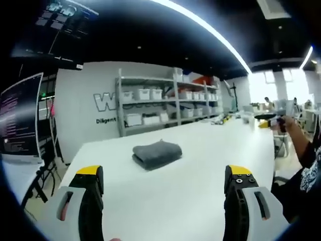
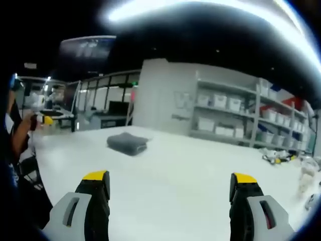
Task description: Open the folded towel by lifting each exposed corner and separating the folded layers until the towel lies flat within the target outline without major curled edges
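Grey towel lies folded mid-surface, untouched. Left gripper and right gripper both hover well short, jaws wide apart, empty. Advise approaching low and pinching only the topmost exposed corner.

Towel: dark grey, plain, no pattern showing.
Table: white all over.
Left gripper: pale grey bodies, black inner faces, yellow tips on both jaws.
Right gripper: same scheme, grey, black and yellow caps.
Shelving: light grey frame, white bins.
Wall: white, with dark lettering.
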`<state>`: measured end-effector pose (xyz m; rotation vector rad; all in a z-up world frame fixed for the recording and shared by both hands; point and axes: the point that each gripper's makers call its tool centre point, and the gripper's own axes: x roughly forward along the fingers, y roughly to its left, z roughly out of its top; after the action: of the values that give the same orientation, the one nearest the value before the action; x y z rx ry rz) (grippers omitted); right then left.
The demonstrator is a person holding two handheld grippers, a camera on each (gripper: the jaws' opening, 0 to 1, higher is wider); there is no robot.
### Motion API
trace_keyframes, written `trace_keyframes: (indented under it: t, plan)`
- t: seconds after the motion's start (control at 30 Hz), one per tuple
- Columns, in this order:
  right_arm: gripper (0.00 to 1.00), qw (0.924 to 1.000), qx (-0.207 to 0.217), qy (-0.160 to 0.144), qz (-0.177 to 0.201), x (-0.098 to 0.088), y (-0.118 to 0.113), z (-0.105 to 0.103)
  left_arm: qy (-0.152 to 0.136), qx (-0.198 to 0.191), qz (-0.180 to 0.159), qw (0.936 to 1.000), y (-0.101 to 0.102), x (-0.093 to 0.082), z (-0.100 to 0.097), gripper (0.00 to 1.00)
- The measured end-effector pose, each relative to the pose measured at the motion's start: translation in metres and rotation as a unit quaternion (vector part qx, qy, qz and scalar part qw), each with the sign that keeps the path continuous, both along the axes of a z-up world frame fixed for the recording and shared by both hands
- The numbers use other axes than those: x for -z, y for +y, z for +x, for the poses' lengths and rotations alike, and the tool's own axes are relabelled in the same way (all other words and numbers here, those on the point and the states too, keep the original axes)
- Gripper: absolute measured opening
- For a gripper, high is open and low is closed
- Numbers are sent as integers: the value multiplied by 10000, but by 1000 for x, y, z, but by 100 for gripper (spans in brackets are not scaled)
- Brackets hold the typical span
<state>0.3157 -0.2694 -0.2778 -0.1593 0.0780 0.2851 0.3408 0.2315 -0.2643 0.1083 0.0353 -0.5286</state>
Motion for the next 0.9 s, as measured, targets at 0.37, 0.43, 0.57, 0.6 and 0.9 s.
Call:
trace_keyframes:
  t: [0.37, 0.43, 0.57, 0.6, 0.9]
  plan:
    - [99, 9997, -197, -74, -108, -11, 17, 14, -95, 56, 51, 9999, -4, -4, 8, 99]
    - [99, 9996, -222, -107, -111, -14, 20, 16, -98, -34, 57, 9999, -1, -6, 13, 99]
    - [99, 9996, -232, -89, -106, -11, 22, 19, -119, -97, 4, 9999, 2, -8, 21, 99]
    - [99, 9996, -237, -76, -113, -10, 22, 20, -119, -81, 2, 9999, 1, -8, 22, 99]
    - [99, 9999, -122, -99, -52, -11, 14, 27, -397, -28, 96, 9992, -8, -22, 34, 99]
